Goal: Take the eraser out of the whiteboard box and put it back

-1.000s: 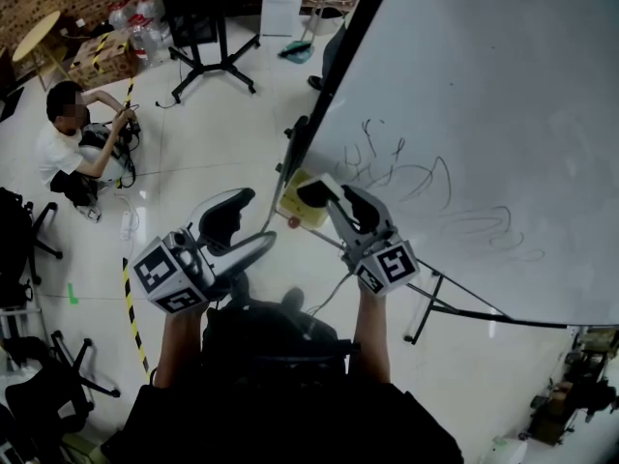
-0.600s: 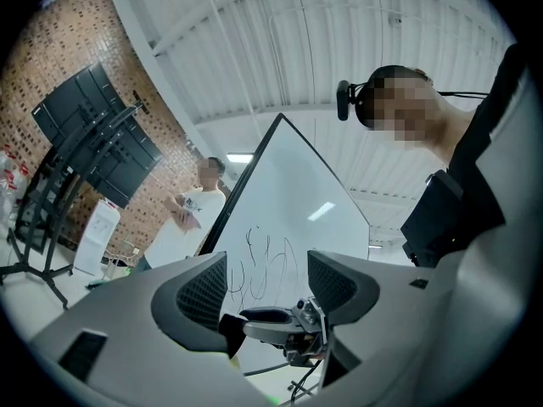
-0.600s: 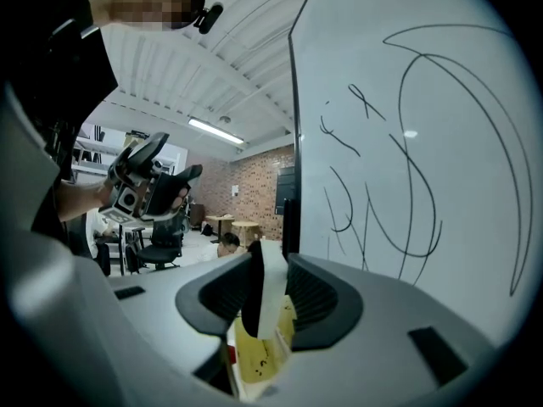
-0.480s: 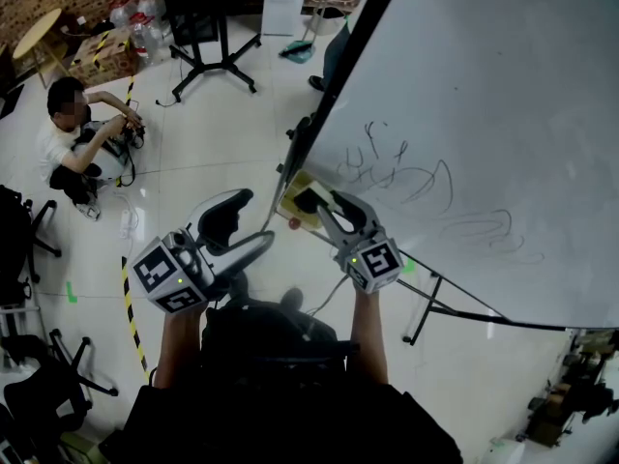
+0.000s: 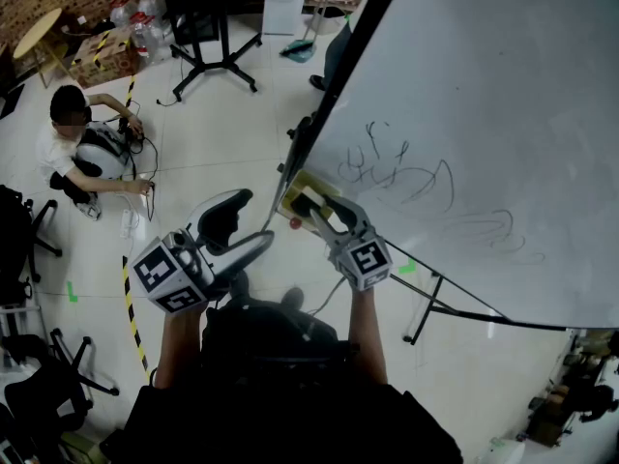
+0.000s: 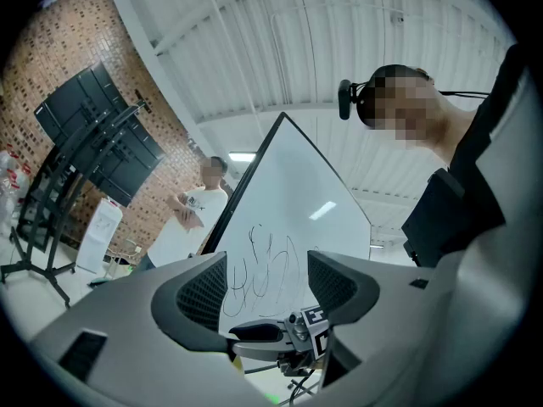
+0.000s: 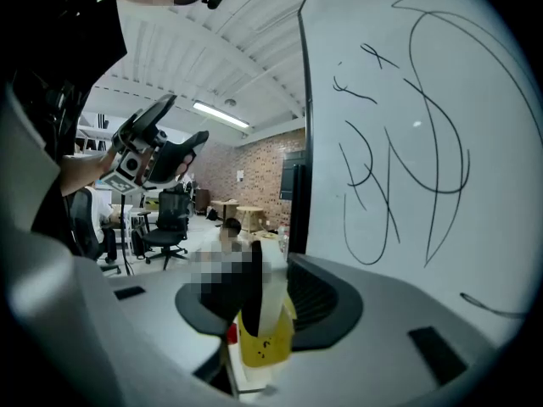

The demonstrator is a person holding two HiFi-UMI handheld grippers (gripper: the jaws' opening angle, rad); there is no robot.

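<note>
Beside the scribbled whiteboard [image 5: 503, 114], the right gripper [image 5: 327, 211], jaws half closed, clamps the eraser [image 7: 263, 278] at the mouth of the yellow whiteboard box [image 7: 265, 344], so apparently only seating and release remain; the left gripper [image 5: 232, 222] hangs open, empty.

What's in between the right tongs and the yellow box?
The eraser: the right tongs pinch it, with its lower end right at the yellow box. The right gripper view shows that best.
</note>
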